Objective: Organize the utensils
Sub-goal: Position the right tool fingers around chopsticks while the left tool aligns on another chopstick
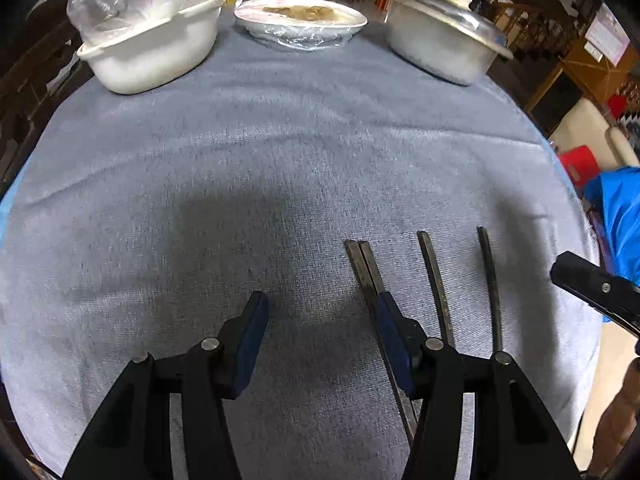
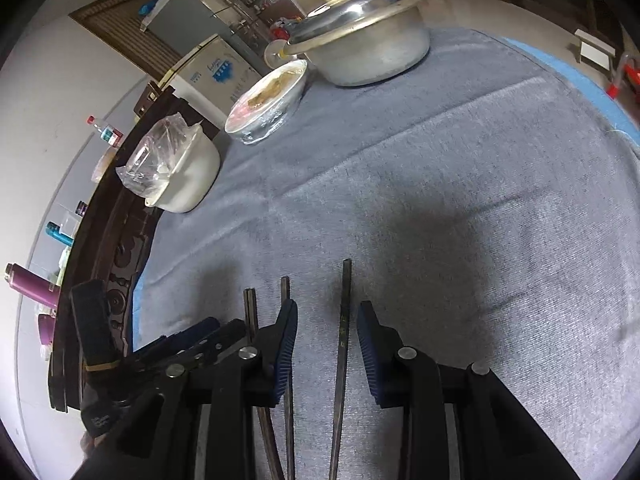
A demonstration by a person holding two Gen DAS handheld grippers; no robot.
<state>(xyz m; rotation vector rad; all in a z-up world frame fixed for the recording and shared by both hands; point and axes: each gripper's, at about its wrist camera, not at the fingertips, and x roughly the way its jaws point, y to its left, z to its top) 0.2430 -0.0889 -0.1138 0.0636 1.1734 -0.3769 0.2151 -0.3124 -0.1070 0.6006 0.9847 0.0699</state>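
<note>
Left wrist view. The left gripper [image 1: 320,320] hangs low over the grey cloth [image 1: 280,152] with its fingers spread wide and nothing between them. Its right blue pad [image 1: 394,338] lies over the paired chopsticks [image 1: 366,268]; whether it touches them cannot be told. Chopsticks counted: four, all dark. Two lie side by side and touching at about 5 o'clock; a third chopstick [image 1: 434,280] lies just beside them to the right, and a fourth chopstick [image 1: 490,284] lies beyond that, apart from it. Their long axes run near to far, blunt ends toward 12 o'clock, the set fanning slightly outward. The right gripper [image 1: 596,288] enters at 4 o'clock; its opening cannot be told here. Vessels counted: three along the far edge: a white basin [image 1: 156,48] with a plastic bag at 11 o'clock, a film-wrapped plate [image 1: 300,20] at 12 o'clock, a lidded metal pot [image 1: 440,44] at 1 o'clock.

Right wrist view. The right gripper [image 2: 327,344] is spread, straddling a single chopstick [image 2: 344,340] that lies flat on the cloth [image 2: 460,168] between the pads, touching neither. That chopstick points to 12 o'clock. One lone chopstick [image 2: 285,292] and the touching pair [image 2: 250,308] lie left of the left pad, partly hidden by it, roughly parallel. The left gripper [image 2: 192,340] shows at 8 o'clock. Basin [image 2: 192,176] at 10 o'clock, plate [image 2: 272,100] at 11, pot [image 2: 372,48] at 12.
</note>
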